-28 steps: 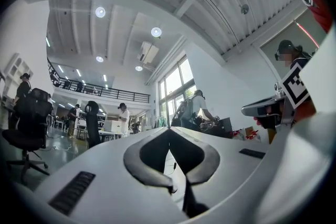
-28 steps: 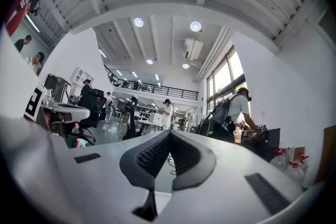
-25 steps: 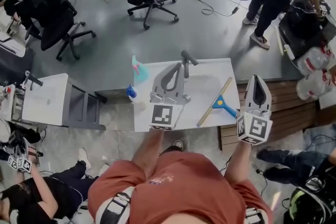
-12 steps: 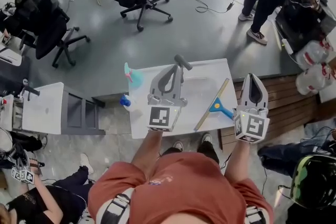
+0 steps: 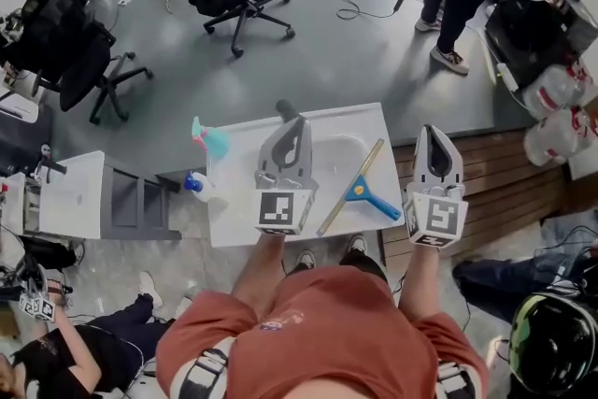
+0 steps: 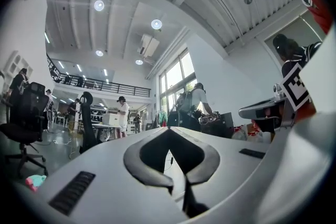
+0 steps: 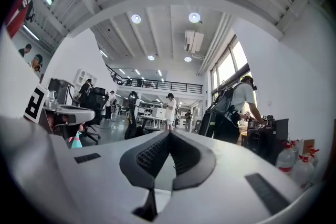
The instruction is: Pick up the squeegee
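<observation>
Containers: two plastic spray bottles at left edge of white rectangular table [image 5: 245, 221], one teal-topped [image 5: 209, 141], one blue-capped [image 5: 192, 185]; contents not visible.

Squeegee with blue handle and long pale-yellow blade [image 5: 359, 191]: one, flat on table's right half, blade diagonal, between both grippers, touched by neither.

Left gripper [image 5: 286, 115] [image 6: 169, 129]: held level above table middle, jaws pressed together, nothing between.

Right gripper [image 5: 435, 132] [image 7: 169, 134]: level, beyond table's right edge, over wooden slats, jaws likewise together, empty.

Bright overhead lamps [image 7: 136, 19], window [image 6: 176, 73] glare; fisheye edges, poss. slight blur
</observation>
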`<state>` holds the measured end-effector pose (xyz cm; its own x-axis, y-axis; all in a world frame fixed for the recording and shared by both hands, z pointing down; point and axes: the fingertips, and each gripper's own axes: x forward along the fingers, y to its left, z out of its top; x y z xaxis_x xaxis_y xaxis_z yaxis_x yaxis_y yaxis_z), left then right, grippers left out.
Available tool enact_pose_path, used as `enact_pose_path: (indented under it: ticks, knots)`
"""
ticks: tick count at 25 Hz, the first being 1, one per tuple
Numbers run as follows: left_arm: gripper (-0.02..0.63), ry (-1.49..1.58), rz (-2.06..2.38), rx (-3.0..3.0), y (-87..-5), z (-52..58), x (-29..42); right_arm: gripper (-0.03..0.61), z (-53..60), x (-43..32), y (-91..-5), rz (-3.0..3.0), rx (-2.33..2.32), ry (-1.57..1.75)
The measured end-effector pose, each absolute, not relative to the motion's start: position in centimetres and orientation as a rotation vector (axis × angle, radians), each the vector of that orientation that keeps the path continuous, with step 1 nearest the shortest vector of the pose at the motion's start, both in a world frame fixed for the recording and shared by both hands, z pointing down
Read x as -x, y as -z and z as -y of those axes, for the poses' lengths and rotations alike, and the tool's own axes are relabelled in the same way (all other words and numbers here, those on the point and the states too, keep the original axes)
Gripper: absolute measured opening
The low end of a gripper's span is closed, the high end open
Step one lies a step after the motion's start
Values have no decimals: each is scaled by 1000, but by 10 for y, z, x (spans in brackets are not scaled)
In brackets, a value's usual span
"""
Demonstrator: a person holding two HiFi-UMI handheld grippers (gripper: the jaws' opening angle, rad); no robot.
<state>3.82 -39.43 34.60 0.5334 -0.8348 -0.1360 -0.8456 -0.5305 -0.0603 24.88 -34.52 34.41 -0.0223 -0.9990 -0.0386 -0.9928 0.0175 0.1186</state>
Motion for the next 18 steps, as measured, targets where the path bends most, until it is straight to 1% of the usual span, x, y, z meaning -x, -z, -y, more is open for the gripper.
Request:
enact_pose_path:
  ticks: [8, 18]
  knots:
    - [18, -46, -1490, 2666, -373, 397, -71, 8, 361, -283, -371, 2234, -2103, 85]
    - [18, 122, -1515, 2681, -430, 388, -72, 8, 367, -260, -453, 2278, -1900, -102]
